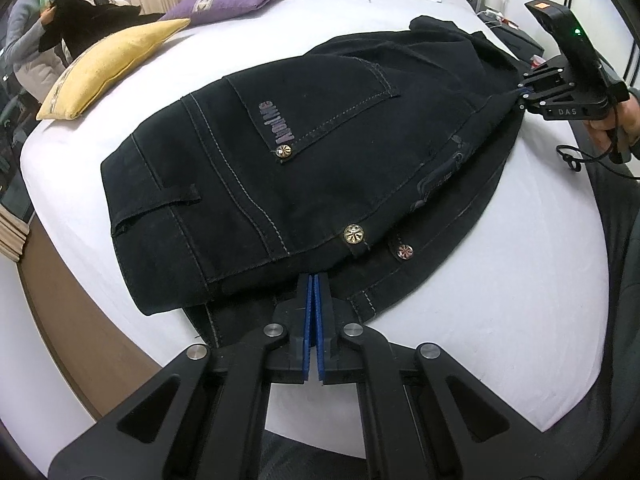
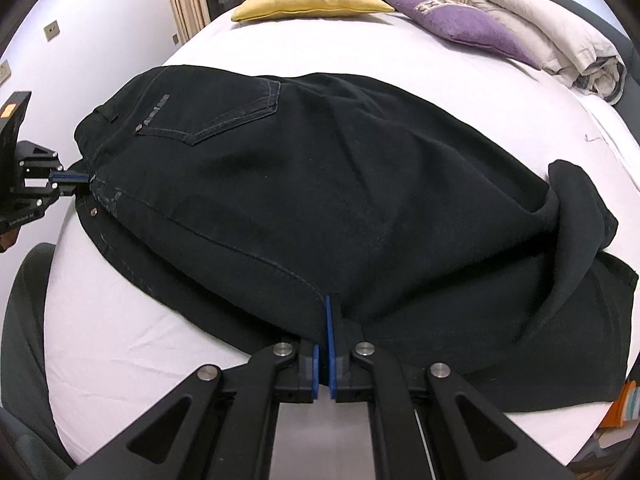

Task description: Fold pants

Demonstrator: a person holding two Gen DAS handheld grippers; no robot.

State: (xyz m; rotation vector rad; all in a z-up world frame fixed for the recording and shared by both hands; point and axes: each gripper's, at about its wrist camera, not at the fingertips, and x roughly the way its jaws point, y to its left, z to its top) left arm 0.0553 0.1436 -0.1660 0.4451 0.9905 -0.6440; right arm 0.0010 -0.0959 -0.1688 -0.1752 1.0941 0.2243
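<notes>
Black denim pants point(image 1: 320, 152) lie on the white bed point(image 1: 520, 280), one half laid over the other, with a back pocket and metal buttons facing up. My left gripper point(image 1: 314, 280) is shut on the waist edge of the upper layer, its blue pads pressed together. My right gripper point(image 1: 520, 94) pinches the pants' side edge further along. In the right wrist view the right gripper point(image 2: 330, 306) is shut on the seam edge of the pants point(image 2: 320, 184), and the left gripper point(image 2: 78, 178) bites the waistband. A leg end point(image 2: 572, 208) curls upward at the right.
A yellow pillow point(image 1: 108, 64), a purple pillow point(image 1: 232, 0) and a folded pale duvet point(image 2: 560, 44) lie at the bed's far side. A person in grey point(image 1: 24, 40) stands beyond the bed. The bed's wooden frame point(image 1: 72, 304) shows lower left. A hand point(image 1: 624, 120) holds the right gripper.
</notes>
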